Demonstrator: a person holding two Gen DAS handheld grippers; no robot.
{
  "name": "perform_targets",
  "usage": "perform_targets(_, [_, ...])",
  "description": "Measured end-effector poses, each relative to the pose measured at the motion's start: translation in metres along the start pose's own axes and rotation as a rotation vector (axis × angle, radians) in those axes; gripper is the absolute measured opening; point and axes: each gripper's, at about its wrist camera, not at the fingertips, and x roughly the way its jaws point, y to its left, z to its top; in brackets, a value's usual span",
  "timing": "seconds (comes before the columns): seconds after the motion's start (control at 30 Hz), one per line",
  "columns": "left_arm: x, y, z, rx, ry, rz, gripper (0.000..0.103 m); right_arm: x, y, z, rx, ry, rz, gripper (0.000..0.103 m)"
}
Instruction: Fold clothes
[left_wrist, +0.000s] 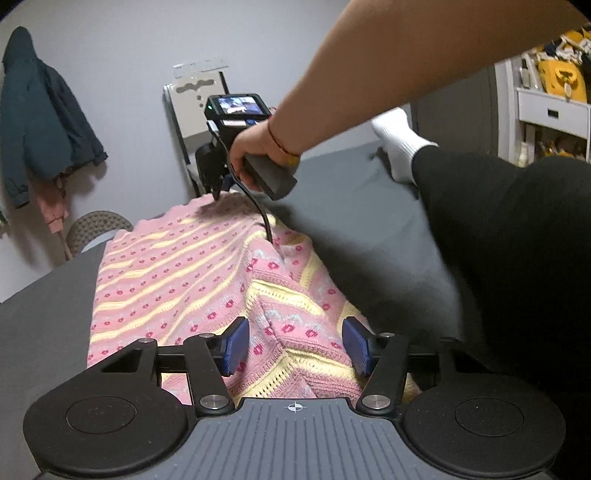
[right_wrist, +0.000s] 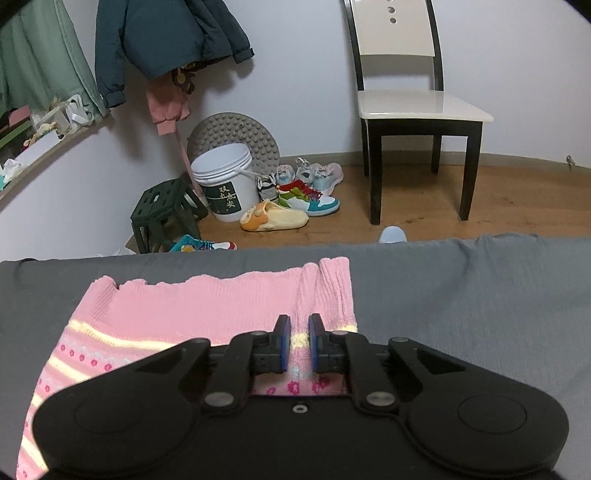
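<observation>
Sweater (left_wrist: 177, 266) lies flat on bed (left_wrist: 351, 221), near its left part. Left gripper (left_wrist: 295, 345) sits over near end of sweater, fold ridge between its fingers. Right gripper (left_wrist: 218, 192) at far end of sweater, held by hand (left_wrist: 255, 147). Leg with sock (left_wrist: 399, 144) rests on bed, right of sweater. Behind bed: chair (right_wrist: 406, 107) on floor, bucket (right_wrist: 225, 184) left of chair, stool (right_wrist: 162, 210) left of bucket, shoes (right_wrist: 306, 188) between bucket and chair. Jacket (right_wrist: 166, 33) hangs on wall above bucket.
</observation>
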Motion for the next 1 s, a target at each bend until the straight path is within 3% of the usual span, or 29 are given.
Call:
perform_targets(0.07, [0.006,-0.001,-0.003,-0.013,0.024,-0.015,0.051,-0.001,-0.002,0.000,0.004,0.001,0.008,0.011])
perform_targets(0.1, [0.009,-0.001,-0.005,-0.022,0.036,-0.023,0.038,-0.002,-0.003,0.000,0.006,0.002,0.014,0.010])
perform_targets(0.23, [0.010,0.008,-0.009,-0.096,0.034,-0.047,0.013,-0.006,-0.008,0.001,0.016,0.002,0.036,0.007])
perform_targets(0.5, [-0.006,0.018,-0.002,-0.160,-0.038,-0.091,0.010,-0.026,-0.020,0.007,0.020,-0.067,0.055,0.006])
perform_targets(0.67, [-0.010,0.021,0.008,-0.171,-0.061,-0.129,0.010,-0.024,-0.026,0.009,0.046,-0.080,0.014,0.006])
perform_targets(0.83, [-0.002,0.020,0.002,-0.168,-0.019,-0.149,0.010,-0.013,-0.032,-0.001,0.117,-0.049,0.007,0.006])
perform_targets(0.93, [0.000,0.022,-0.004,-0.182,-0.004,-0.148,0.010,-0.006,-0.036,-0.007,0.163,-0.028,0.007,0.018])
perform_targets(0.97, [0.000,0.024,-0.004,-0.190,-0.005,-0.151,0.010,-0.009,-0.038,-0.008,0.182,-0.028,0.014,0.027])
perform_targets(1.0, [0.000,0.026,-0.005,-0.200,-0.009,-0.155,0.010,-0.017,-0.042,-0.008,0.198,-0.036,0.035,0.027])
